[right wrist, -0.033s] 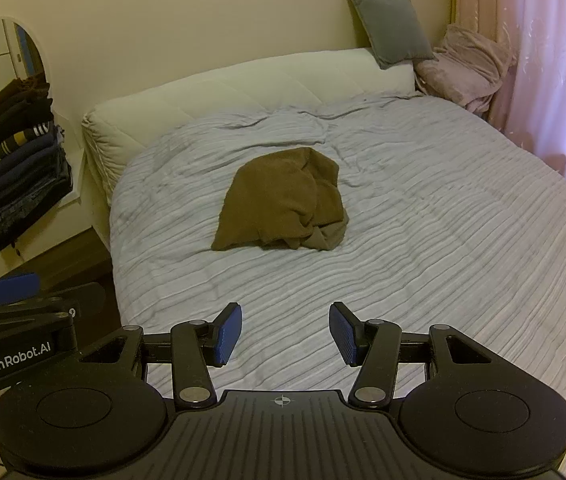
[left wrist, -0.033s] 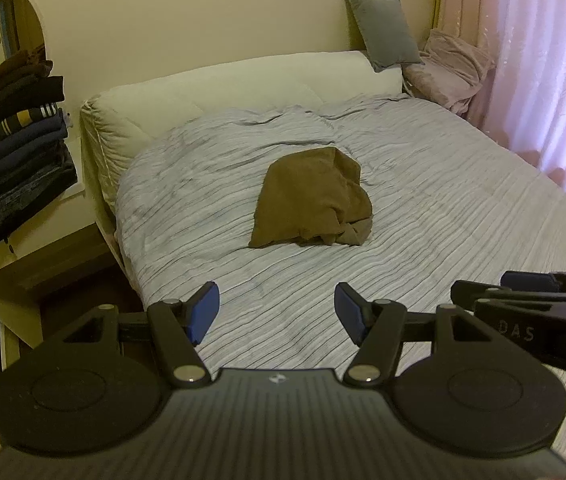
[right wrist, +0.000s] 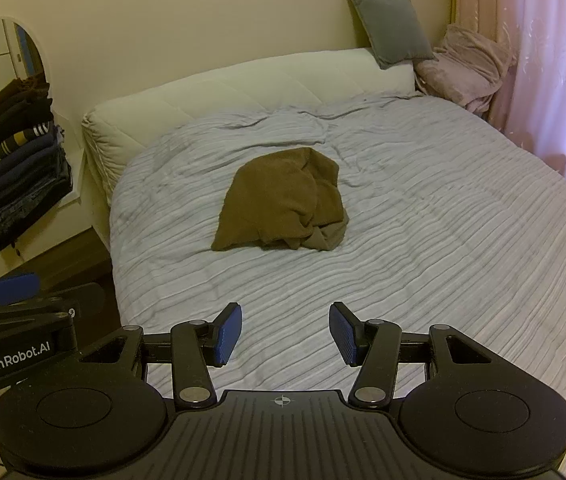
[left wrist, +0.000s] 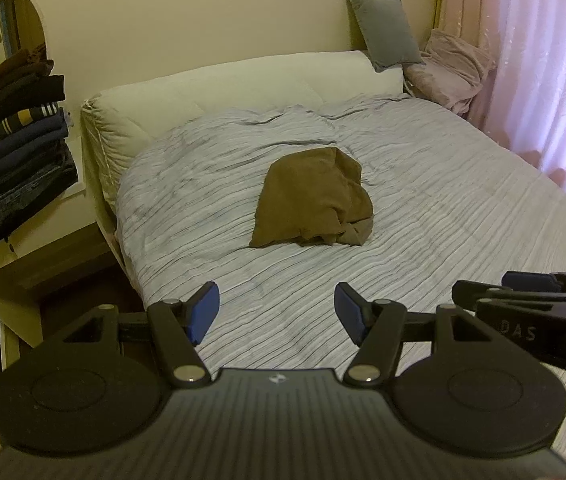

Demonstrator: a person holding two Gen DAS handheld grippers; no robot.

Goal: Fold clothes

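Left wrist fisheye view looks down a bed covered in a pale grey striped duvet (left wrist: 423, 240), where a crumpled olive-brown garment (left wrist: 311, 204) lies in a heap near the middle, its folds hiding its shape and type. Left gripper (left wrist: 277, 314), black with blue pads, hovers over the near end of the bed, fingers spread apart and empty. Right gripper (right wrist: 286, 332) is likewise spread wide with nothing between its fingers; in the left view it is cut off at the right edge. Both sit well apart from the garment. A stack of dark folded clothes (left wrist: 15, 140) on a white side table at the left is partly cropped. Nothing differs from the earlier frames; garment and grippers are unchanged
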